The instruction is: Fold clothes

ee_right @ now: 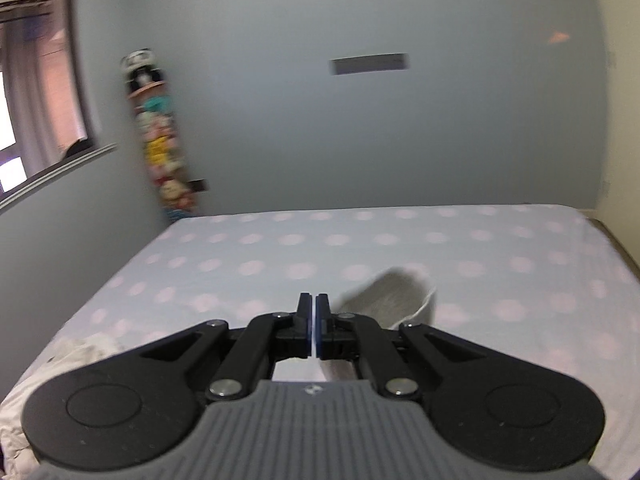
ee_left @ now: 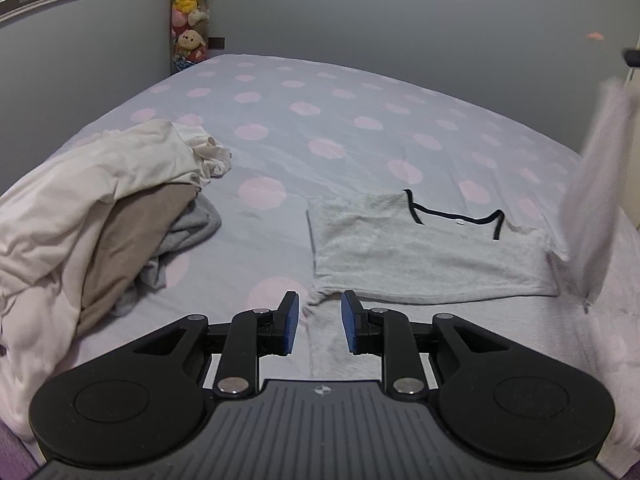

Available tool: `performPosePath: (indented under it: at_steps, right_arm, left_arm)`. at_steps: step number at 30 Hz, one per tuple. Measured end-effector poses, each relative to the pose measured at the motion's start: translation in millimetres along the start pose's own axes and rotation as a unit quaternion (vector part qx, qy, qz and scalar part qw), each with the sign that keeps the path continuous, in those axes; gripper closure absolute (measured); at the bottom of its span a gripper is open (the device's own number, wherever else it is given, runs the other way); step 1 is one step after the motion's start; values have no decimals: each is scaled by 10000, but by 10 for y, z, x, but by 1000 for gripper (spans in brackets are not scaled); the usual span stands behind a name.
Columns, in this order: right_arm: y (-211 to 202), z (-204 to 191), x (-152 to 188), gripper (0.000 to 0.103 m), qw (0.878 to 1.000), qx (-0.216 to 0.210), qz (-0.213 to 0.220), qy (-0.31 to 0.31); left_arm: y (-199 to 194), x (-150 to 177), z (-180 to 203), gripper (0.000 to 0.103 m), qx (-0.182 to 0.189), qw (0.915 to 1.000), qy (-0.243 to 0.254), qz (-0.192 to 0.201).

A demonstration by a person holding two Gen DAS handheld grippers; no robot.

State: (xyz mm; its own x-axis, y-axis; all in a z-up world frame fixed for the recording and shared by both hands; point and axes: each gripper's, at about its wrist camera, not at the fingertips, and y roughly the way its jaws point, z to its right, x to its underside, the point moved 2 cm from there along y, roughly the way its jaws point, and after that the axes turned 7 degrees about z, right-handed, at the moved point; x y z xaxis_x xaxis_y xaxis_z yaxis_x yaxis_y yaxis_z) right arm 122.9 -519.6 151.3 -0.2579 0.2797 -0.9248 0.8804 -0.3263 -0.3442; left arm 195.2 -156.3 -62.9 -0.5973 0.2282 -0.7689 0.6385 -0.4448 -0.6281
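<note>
Your bed sheet [ee_left: 340, 92] is pale lavender-grey, patterned with soft pink dots. On it lies a light heather-grey top [ee_left: 424, 252] with dark navy trim [ee_left: 452, 216] at the neckline. To your left the clothes pile [ee_left: 100, 208] shows a cream-white piece, a tan-brown one and a mid-grey one. Each tool, left [ee_left: 320, 322] and right [ee_right: 313, 326], is black with blue pads. The wall [ee_left: 360, 12] is dull grey-blue, and the plush toys [ee_left: 190, 12] are yellow, pink and green.

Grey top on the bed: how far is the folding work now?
Done: the grey top lies spread on the bed. In hand: the right claw, shut on its side, holds that part up; the left claw hovers open at the near corner. Left: the fold itself, and the crumpled pile of clothes beside it.
</note>
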Motion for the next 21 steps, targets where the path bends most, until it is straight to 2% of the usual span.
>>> performPosePath:
  at_steps: [2, 5, 10, 14, 21]
  right_arm:
    - [145, -296, 155, 101, 9998, -174, -76, -80]
    - [457, -683, 467, 102, 9979, -442, -446, -153]
    - [941, -863, 1031, 102, 9930, -551, -947, -432]
    - [1053, -678, 1422, 101, 9907, -495, -1205, -400]
    - [797, -7, 2066, 97, 9884, -341, -1465, -222]
  left_arm:
    - [33, -2, -37, 82, 5, 10000, 40, -19]
    - [60, 24, -113, 82, -5, 10000, 34, -41]
    - [157, 85, -187, 81, 49, 9999, -47, -116]
    - [279, 97, -118, 77, 163, 9998, -9, -148]
    - [606, 35, 332, 75, 481, 9985, 151, -199]
